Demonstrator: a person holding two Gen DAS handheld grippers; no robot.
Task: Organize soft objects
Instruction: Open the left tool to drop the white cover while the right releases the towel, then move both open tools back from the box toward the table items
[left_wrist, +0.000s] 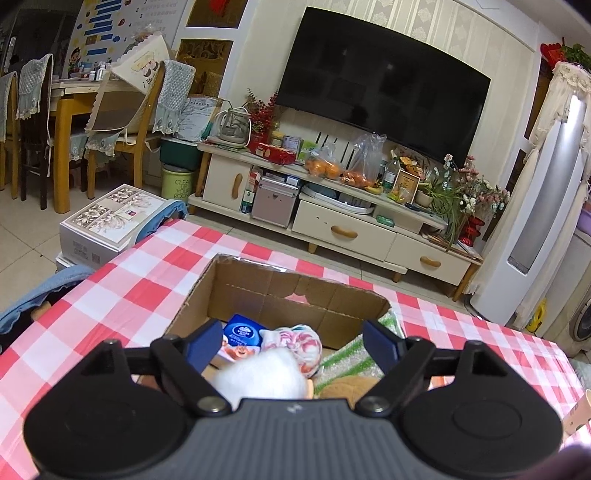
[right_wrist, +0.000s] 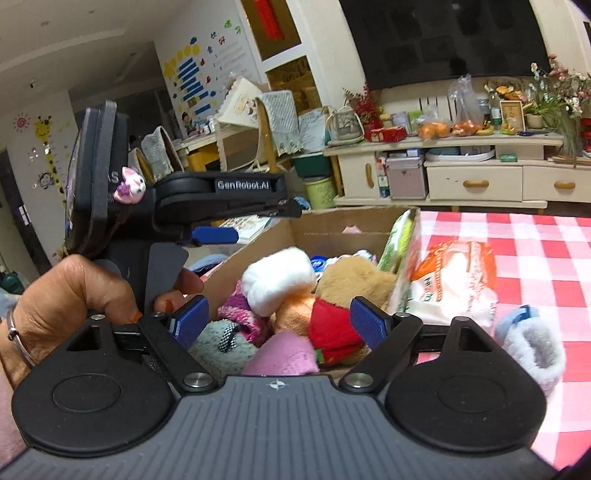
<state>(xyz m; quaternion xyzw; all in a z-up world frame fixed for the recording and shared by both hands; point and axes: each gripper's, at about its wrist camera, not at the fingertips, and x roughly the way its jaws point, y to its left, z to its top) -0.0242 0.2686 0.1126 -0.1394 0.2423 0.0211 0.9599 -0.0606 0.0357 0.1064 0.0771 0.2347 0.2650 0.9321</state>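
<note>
An open cardboard box (left_wrist: 280, 291) stands on the red-checked table. In it lie a blue tissue pack (left_wrist: 242, 332), a pink-patterned cloth bundle (left_wrist: 299, 343) and a white fluffy ball (left_wrist: 258, 376). My left gripper (left_wrist: 291, 347) hovers open over the ball, its pads clear of it. The right wrist view shows the box (right_wrist: 332, 221) heaped with the white ball (right_wrist: 277, 280), a brown plush toy (right_wrist: 354, 280) in red, a pink cloth (right_wrist: 284, 358) and a grey-green plush (right_wrist: 218, 347). My right gripper (right_wrist: 279, 321) is open above this heap, holding nothing.
Right of the box, an orange-and-white packet (right_wrist: 454, 280) and a blue-grey fuzzy sock (right_wrist: 532, 350) lie on the tablecloth (right_wrist: 535, 240). A green-striped pack (right_wrist: 397, 243) leans on the box's right wall. A person's hand (right_wrist: 74, 295) grips the left tool. A paper cup (left_wrist: 580, 413) stands at far right.
</note>
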